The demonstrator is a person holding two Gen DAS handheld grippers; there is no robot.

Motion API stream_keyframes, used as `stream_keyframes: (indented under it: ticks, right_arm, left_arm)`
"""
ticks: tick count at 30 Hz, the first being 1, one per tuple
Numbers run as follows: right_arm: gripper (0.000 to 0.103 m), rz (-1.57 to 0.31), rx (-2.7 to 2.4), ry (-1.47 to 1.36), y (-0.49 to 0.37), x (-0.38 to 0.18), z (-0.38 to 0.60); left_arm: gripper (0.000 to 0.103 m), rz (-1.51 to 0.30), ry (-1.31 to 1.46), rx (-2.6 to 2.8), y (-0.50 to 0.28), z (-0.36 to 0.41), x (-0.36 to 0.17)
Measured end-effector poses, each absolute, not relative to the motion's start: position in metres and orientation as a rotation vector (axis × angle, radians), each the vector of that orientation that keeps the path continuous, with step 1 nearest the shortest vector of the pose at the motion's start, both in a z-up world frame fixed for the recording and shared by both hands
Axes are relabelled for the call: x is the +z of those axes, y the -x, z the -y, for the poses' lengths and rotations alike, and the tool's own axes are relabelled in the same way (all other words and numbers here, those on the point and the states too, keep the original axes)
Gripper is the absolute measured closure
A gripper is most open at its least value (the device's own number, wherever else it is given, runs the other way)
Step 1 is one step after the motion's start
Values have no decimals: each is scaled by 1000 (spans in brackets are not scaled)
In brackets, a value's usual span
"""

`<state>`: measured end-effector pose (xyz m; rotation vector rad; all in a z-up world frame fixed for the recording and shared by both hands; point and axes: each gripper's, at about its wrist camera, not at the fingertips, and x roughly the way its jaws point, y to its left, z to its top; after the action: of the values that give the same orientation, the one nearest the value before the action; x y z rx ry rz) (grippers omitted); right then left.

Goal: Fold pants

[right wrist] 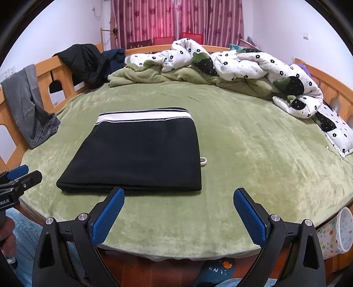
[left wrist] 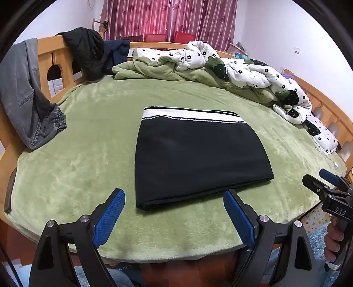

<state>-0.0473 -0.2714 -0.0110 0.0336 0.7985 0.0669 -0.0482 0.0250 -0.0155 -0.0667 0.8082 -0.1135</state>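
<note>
Left gripper [left wrist: 174, 203], jaws spread and empty, hovers at the near folded edge of the black pants [left wrist: 196, 154] on the bed [left wrist: 88, 176], waistband far. Right gripper [right wrist: 178, 203], likewise released, sits off the pants' right corner.

— Where did the left wrist camera sit?

— Low at the near edge of the bed [left wrist: 88, 176], looking forward between its own blue fingers [left wrist: 110, 218] toward the curtains [left wrist: 167, 17], with the folded pants [left wrist: 194, 159] close ahead, centred.

— And the right wrist one?

— Same low height and heading, placed further right: the pants [right wrist: 141, 154] fell left of centre.

— What did they share?

— The bed, pants, rumpled quilt [right wrist: 242, 64] and curtains. Each also caught the other gripper at its frame edge: right gripper [left wrist: 326, 183], left gripper [right wrist: 19, 174].
</note>
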Motion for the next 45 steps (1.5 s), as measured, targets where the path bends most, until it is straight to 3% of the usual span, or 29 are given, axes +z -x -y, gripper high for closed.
stream_keyframes:
  ticks: [45]
  right_arm:
    - [5,-805,57,-27,44,-12,269]
  left_arm:
    - [12,-814,65,-100,49,-25,-17]
